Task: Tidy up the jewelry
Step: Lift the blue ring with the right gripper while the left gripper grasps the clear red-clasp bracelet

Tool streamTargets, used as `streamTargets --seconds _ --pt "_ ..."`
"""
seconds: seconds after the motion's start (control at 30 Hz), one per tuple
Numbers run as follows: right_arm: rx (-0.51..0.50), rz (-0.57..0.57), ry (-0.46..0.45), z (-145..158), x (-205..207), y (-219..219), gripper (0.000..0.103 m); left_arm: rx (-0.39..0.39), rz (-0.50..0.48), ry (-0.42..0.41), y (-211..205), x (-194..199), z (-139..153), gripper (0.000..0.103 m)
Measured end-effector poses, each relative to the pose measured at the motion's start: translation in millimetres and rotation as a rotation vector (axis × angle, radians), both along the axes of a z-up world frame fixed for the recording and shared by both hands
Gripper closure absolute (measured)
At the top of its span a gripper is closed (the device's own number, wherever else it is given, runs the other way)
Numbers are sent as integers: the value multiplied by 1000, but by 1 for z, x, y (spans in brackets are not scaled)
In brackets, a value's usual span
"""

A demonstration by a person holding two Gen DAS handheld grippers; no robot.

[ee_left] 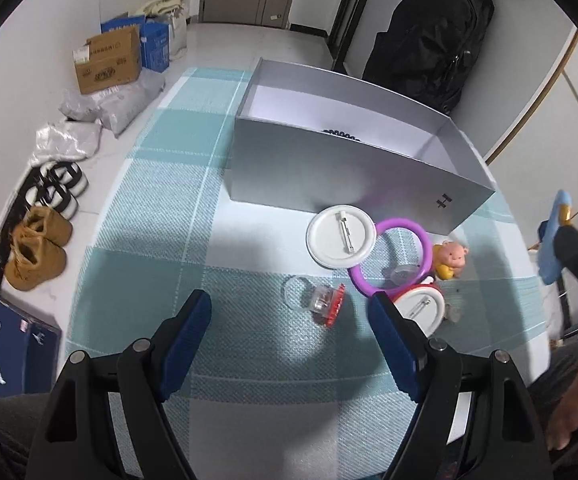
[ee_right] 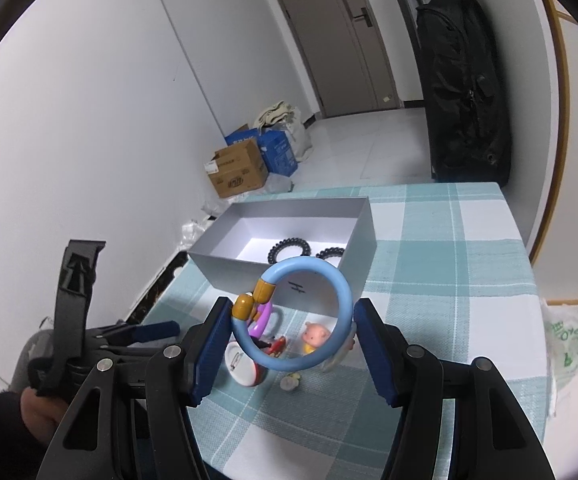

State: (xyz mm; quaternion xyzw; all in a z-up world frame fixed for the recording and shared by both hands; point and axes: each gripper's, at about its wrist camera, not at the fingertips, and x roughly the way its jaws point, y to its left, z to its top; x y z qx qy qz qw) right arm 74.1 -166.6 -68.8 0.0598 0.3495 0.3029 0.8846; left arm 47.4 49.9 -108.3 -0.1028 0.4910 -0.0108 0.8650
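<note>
The right claw (ee_right: 291, 344) pinches a blue bangle (ee_right: 307, 314) across its width, lifted at centre frame in front of the grey box (ee_right: 353, 236), which sits just above it in the frame and already holds dark coiled hair ties (ee_right: 289, 249). The bangle looks like stiff, light, smooth plastic, so it could slip or twist between the pads; gripping either side of the ring, away from the brown caps (ee_right: 251, 298), seems soundest. The left claw (ee_left: 289, 332) hangs spread and empty at lower centre, above a clear ring with a red top (ee_left: 317, 300) lying on the worktop (ee_left: 149, 200). That ring looks small, hard and light; its chunky top seems the better hold
</note>
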Motion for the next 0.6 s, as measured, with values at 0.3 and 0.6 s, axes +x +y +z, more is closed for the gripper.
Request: streamTargets --seconds 0.3,0.6 --pt "25 -2 0 3 0 -5 42 39 -38 -5 -10 4 -1 65" --pt "34 -2 -2 4 1 -5 41 20 -72 -5 -16 6 4 79"
